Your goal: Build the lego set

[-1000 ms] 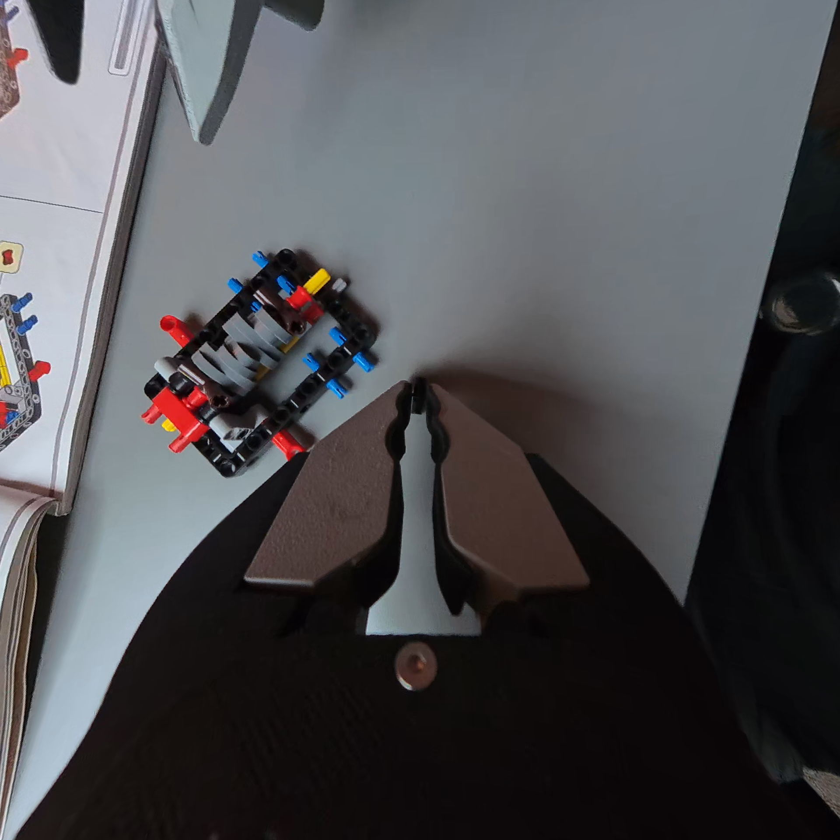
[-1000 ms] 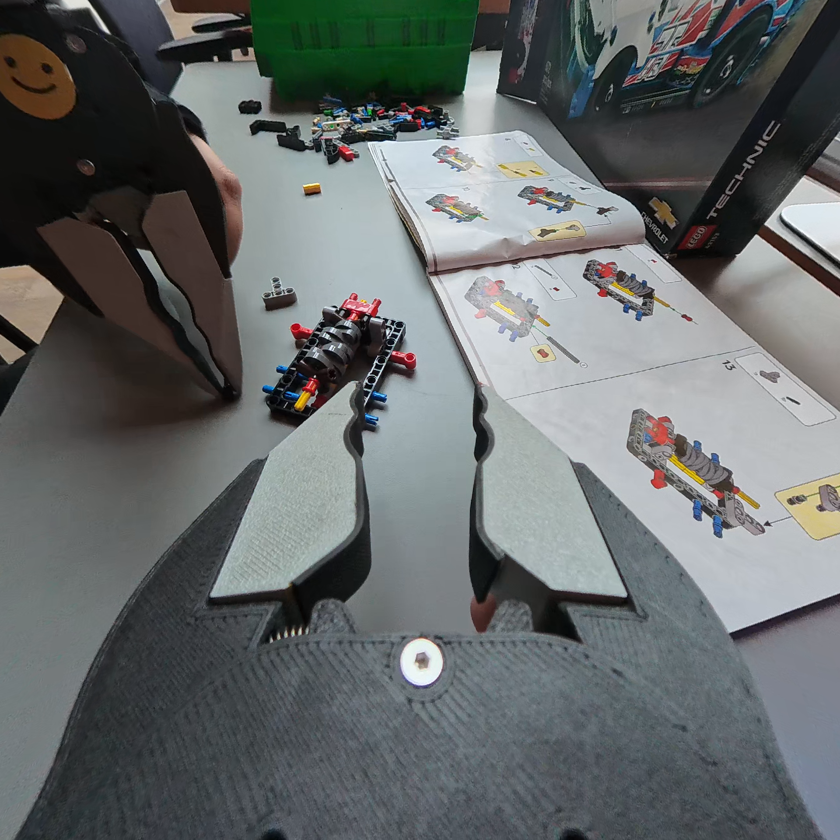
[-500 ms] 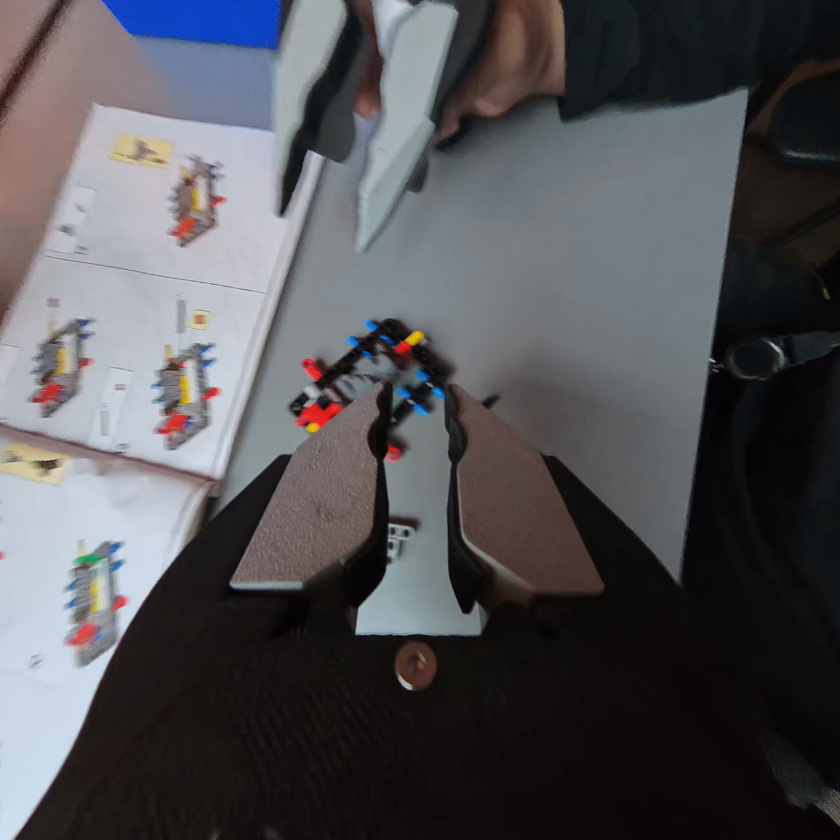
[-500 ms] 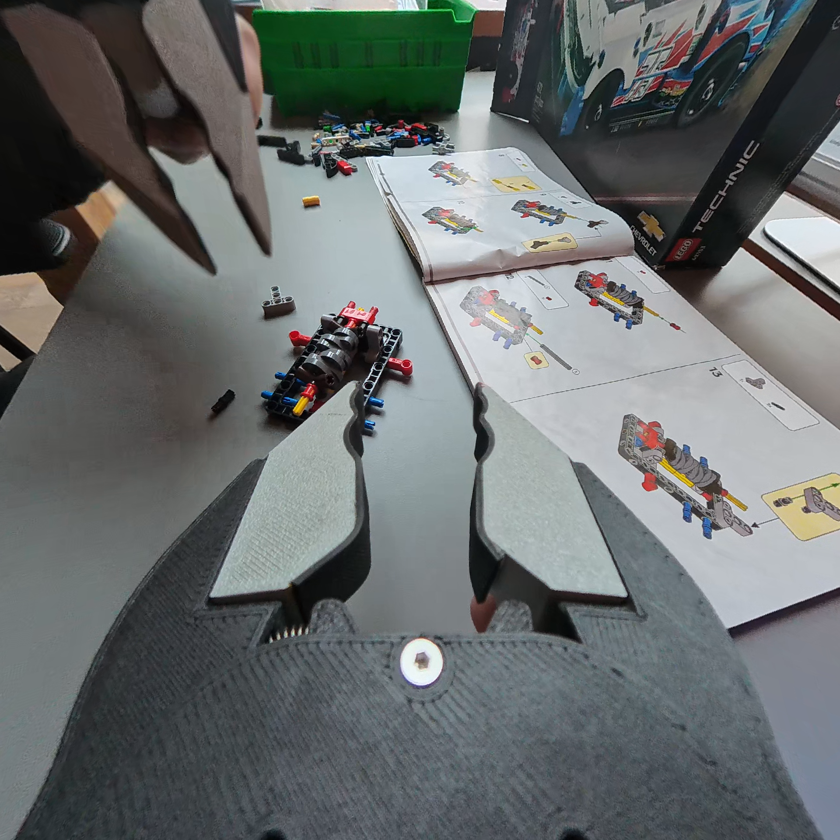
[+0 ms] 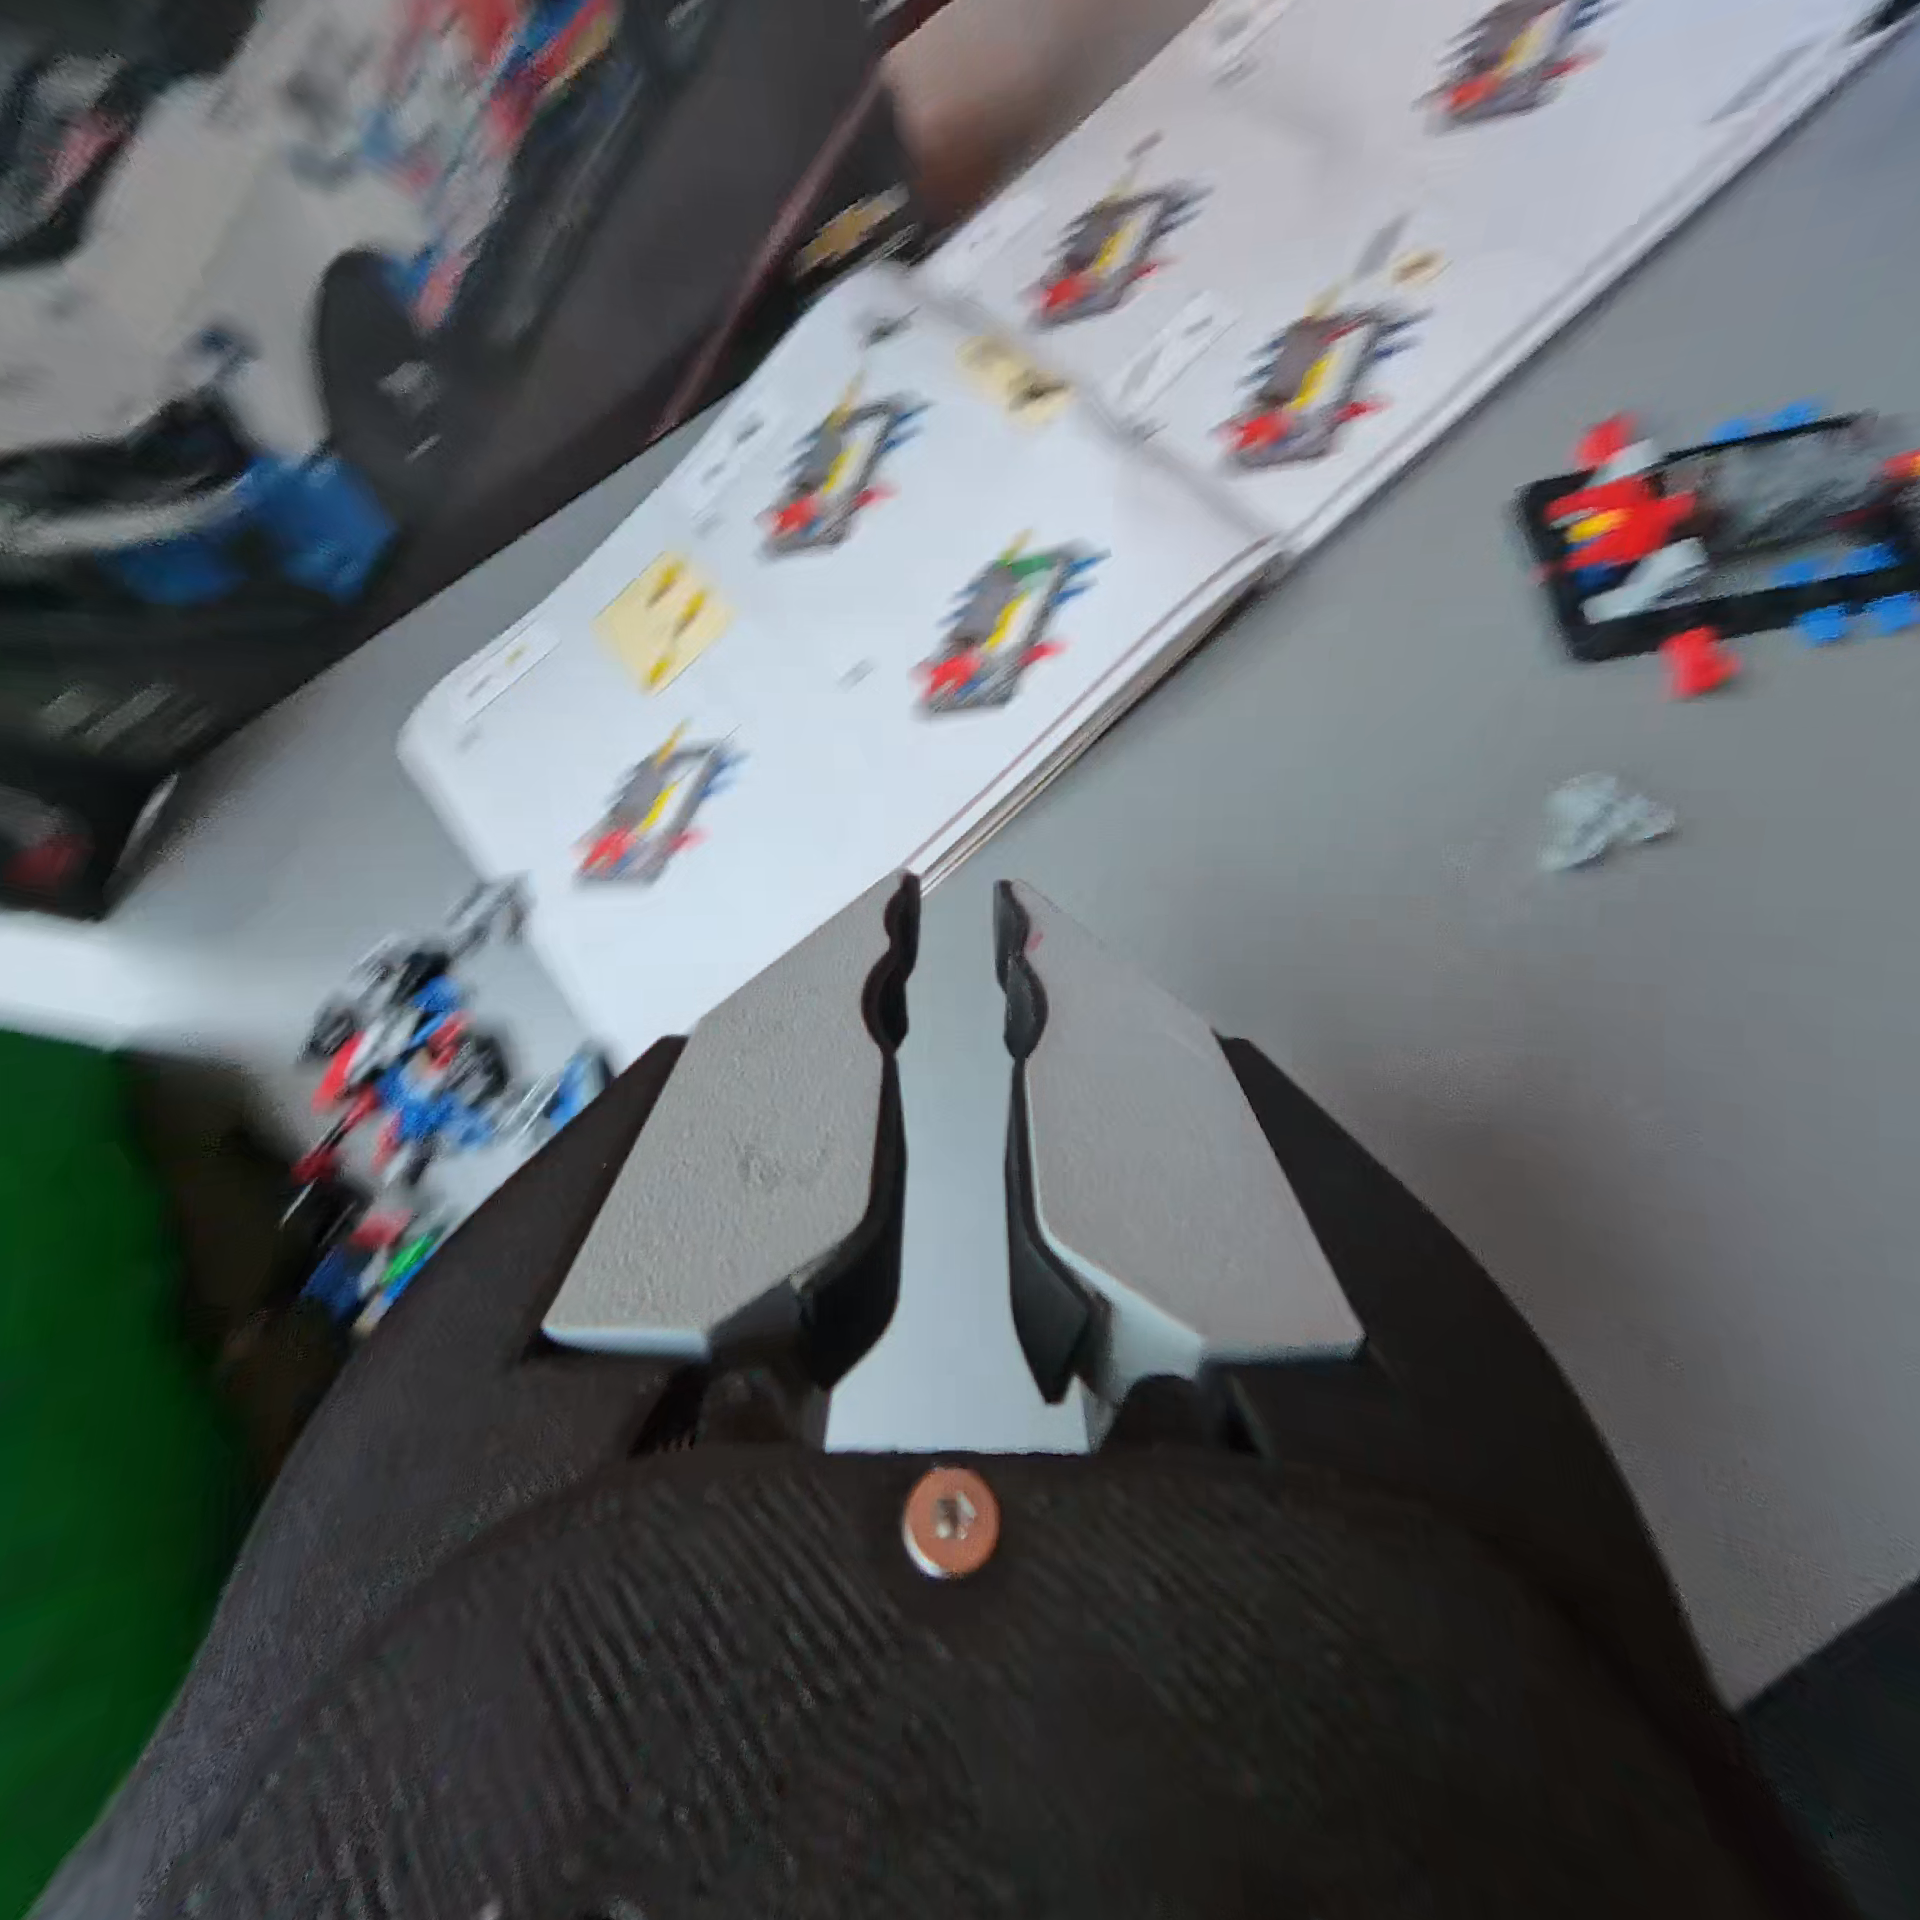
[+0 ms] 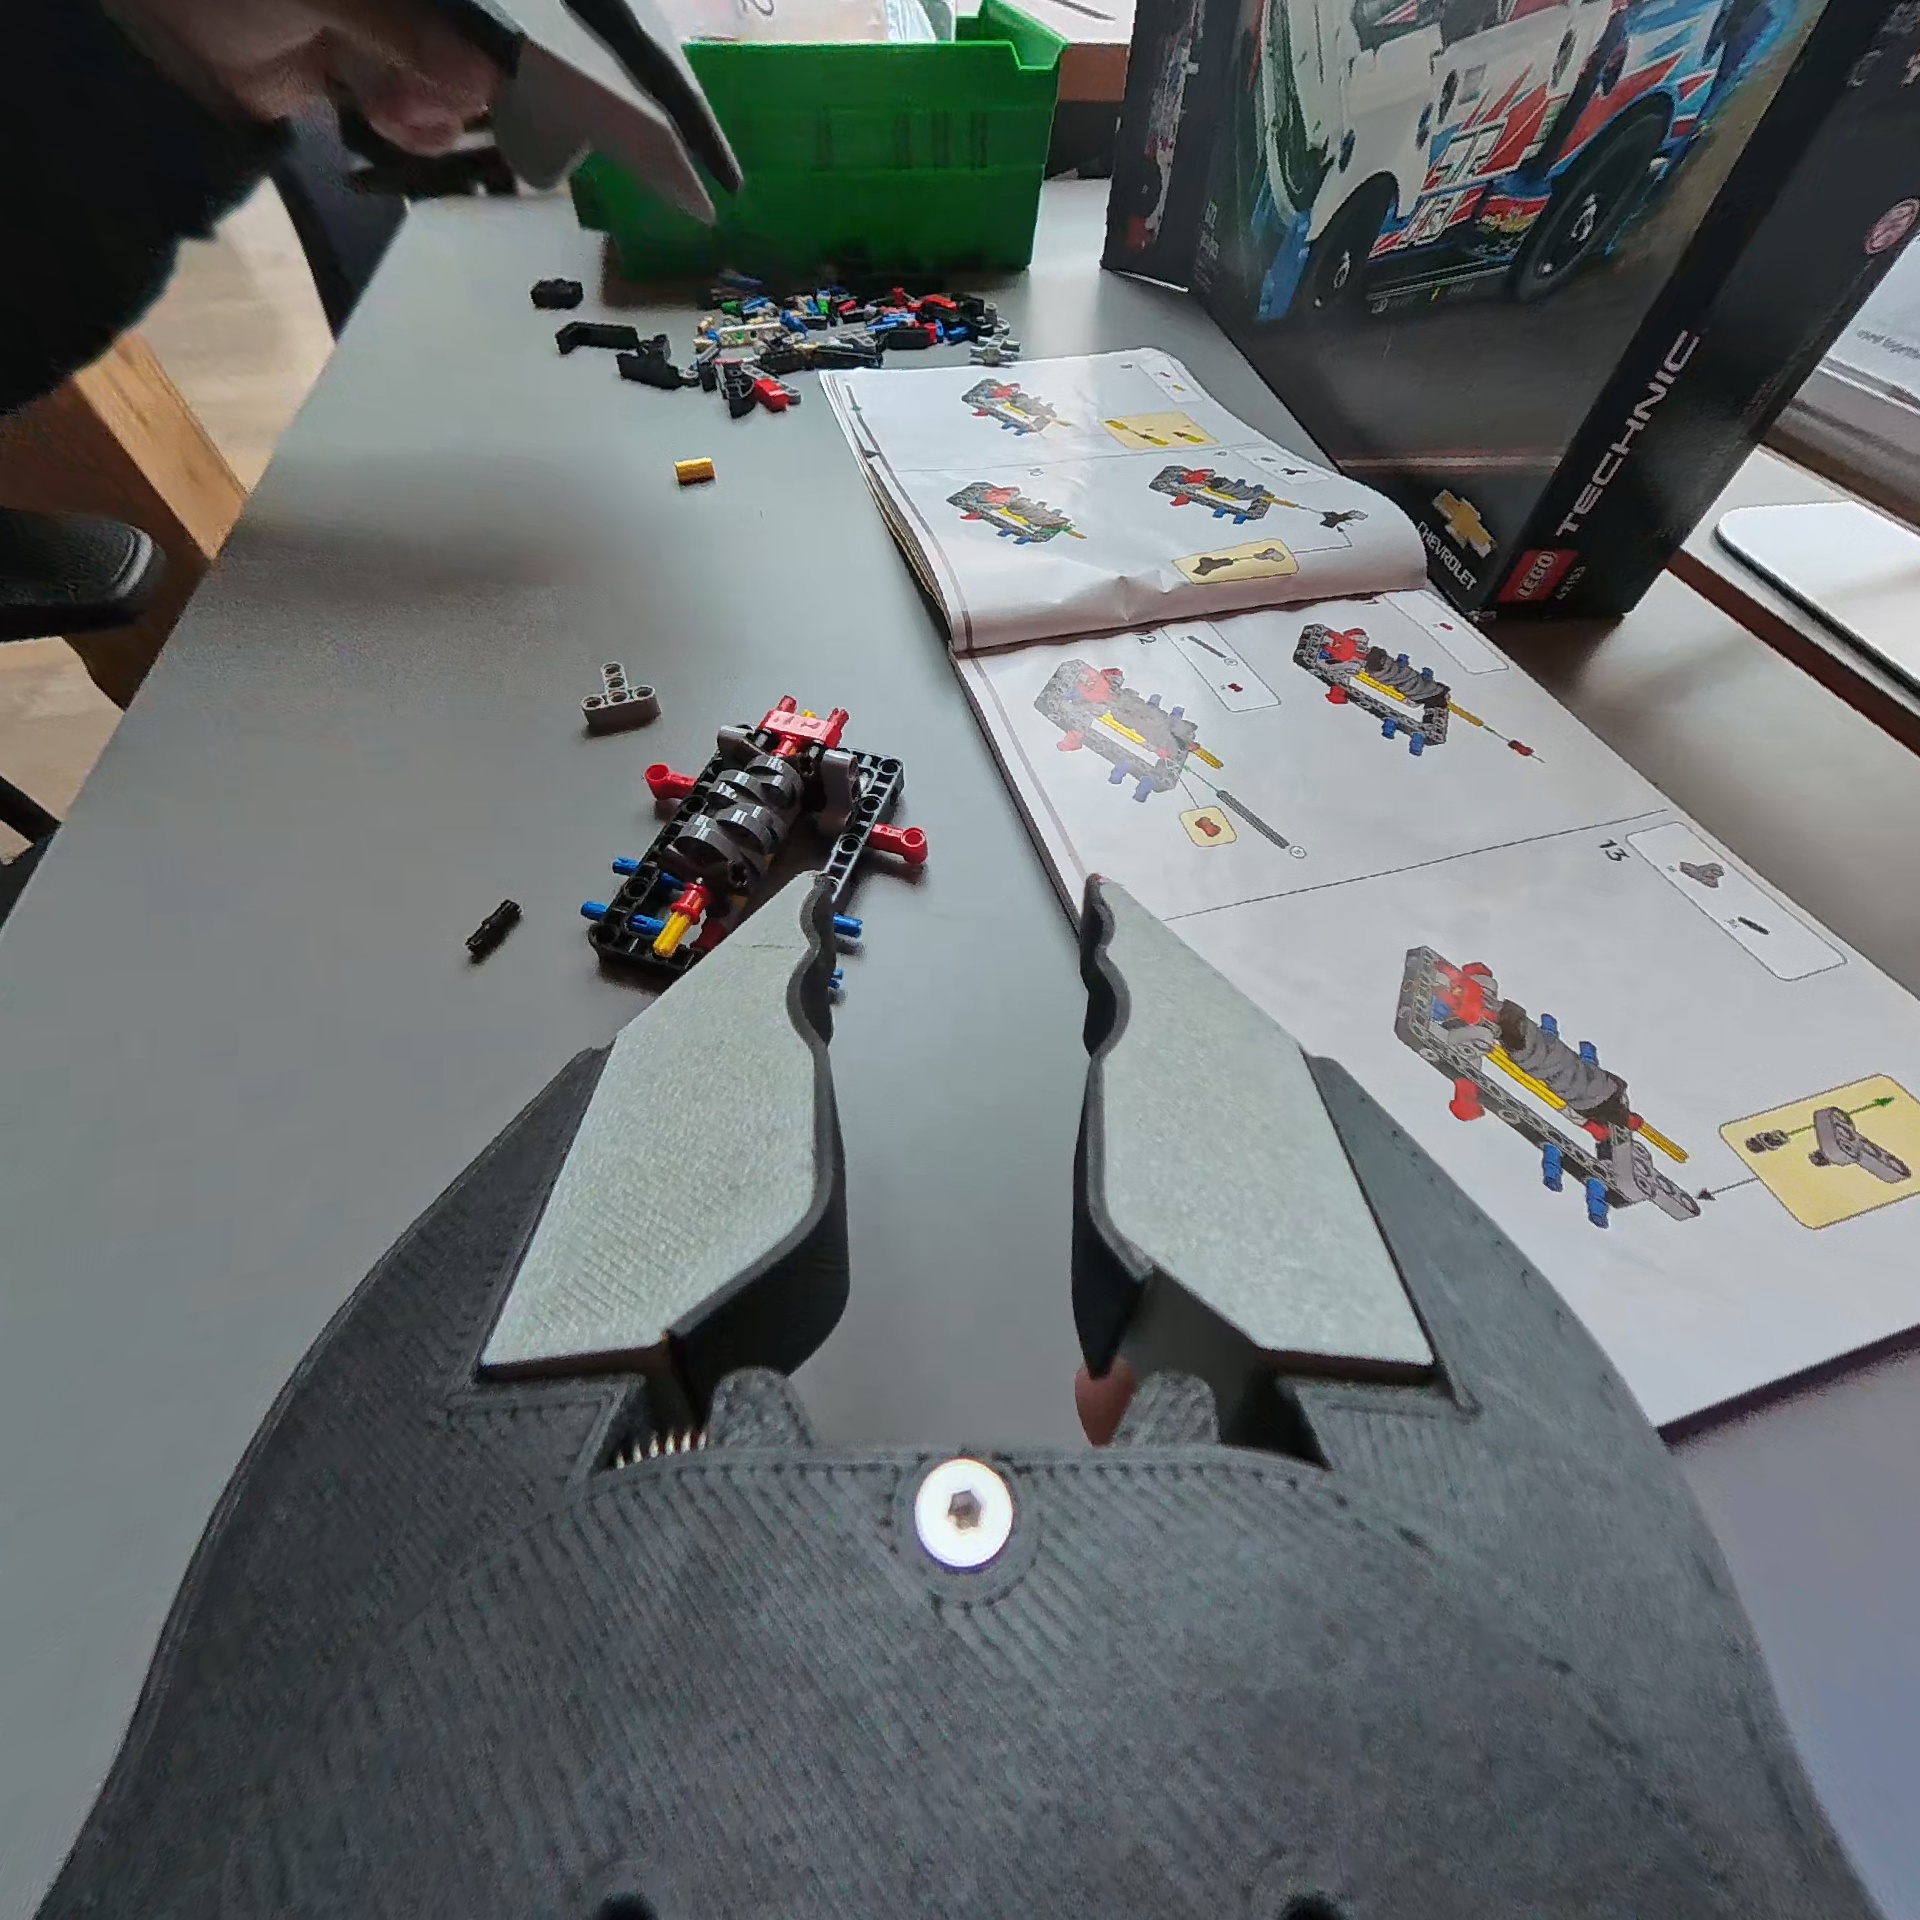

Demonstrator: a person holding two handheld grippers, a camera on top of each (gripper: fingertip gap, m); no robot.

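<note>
The part-built lego frame (image 6: 764, 831), black with a grey crank, red and blue pins and a yellow axle, lies on the grey table (image 6: 364, 623); it shows blurred at the right of the left wrist view (image 5: 1725, 540). A small black pin (image 6: 492, 927) lies left of it and a grey T-shaped piece (image 6: 619, 698) beyond it. My right gripper (image 6: 951, 904) is open and empty, hovering just in front of the frame. My left gripper (image 5: 956, 904) is slightly open and empty; it is raised at the far left of the right wrist view (image 6: 623, 135), near the loose pieces (image 6: 831, 332).
An open instruction booklet (image 6: 1351, 810) lies right of the frame. A green bin (image 6: 873, 145) stands at the far end with the loose pieces in front. The lego box (image 6: 1507, 260) stands at the back right. A small yellow piece (image 6: 694, 470) lies alone. One gripper's finger ends stand about 30 cm off the other's. The small black pin (image 6: 492, 927) lies some 11 cm from my right tips, 25 cm from my left tips. Left tips and right tips are each some 15 cm from the grey T-shaped piece (image 6: 619, 698). Seen from the left wrist view (image 5: 1624, 793) as well.
My left gripper let go of the black pin beside the frame, opened, lifted and swung away toward the loose pieces and green bin. My right gripper has stayed almost still.
</note>
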